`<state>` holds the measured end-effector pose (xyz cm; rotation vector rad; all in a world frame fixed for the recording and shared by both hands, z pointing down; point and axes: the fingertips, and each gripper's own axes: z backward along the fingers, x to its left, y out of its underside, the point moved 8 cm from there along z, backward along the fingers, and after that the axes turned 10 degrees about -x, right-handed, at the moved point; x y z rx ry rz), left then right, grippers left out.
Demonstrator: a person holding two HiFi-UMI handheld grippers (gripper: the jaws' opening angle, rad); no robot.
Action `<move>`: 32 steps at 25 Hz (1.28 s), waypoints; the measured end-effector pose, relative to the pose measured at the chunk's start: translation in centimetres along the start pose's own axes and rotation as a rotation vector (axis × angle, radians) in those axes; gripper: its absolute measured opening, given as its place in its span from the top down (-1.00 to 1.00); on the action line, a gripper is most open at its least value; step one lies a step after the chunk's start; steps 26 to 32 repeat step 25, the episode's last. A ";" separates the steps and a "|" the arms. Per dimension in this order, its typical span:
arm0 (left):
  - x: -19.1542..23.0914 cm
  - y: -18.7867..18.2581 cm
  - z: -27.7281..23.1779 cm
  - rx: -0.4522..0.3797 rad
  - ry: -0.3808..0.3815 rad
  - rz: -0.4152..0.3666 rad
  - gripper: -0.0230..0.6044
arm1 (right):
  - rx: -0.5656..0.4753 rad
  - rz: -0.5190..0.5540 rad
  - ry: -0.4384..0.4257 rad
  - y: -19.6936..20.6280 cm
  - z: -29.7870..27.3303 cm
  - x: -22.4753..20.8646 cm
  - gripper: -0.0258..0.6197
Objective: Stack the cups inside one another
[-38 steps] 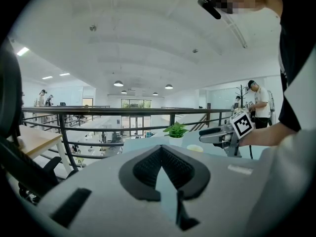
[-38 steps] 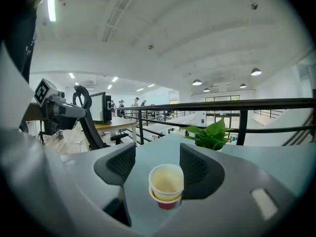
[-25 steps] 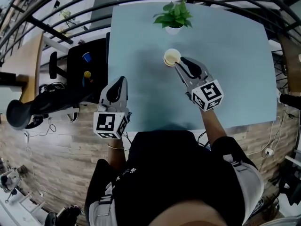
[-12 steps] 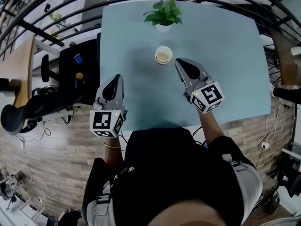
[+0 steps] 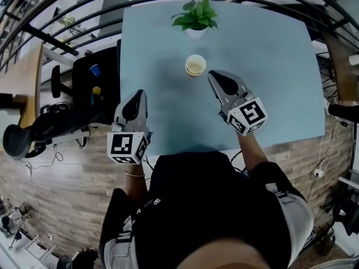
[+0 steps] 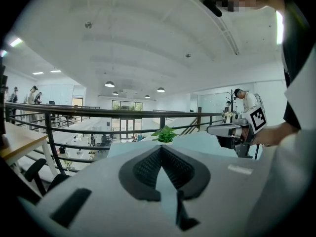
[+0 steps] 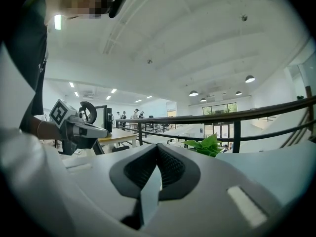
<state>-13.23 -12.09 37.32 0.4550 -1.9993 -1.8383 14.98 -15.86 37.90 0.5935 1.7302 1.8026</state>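
The cups [image 5: 195, 65] stand as one nested stack on the surface [image 5: 269, 55] near the potted plant [image 5: 195, 17], so stacking looks finished and only backing away seems left; the right gripper [image 5: 216, 78] hovers just beside them, the left gripper [image 5: 136, 98] well apart, both near level, closed and empty.

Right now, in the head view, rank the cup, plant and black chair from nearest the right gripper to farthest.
From the right gripper:
1. Cup, just beyond it.
2. Plant, table's far edge.
3. Black chair, left of the table.
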 end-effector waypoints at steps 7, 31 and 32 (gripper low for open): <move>0.2 -0.1 0.3 0.001 -0.014 -0.001 0.98 | -0.003 -0.019 -0.028 0.0 -0.3 0.3 0.89; 0.6 0.2 0.7 0.012 -0.023 -0.006 0.98 | -0.009 -0.036 -0.039 0.3 -0.7 0.3 0.89; 0.6 0.2 0.7 0.012 -0.023 -0.006 0.98 | -0.009 -0.036 -0.039 0.3 -0.7 0.3 0.89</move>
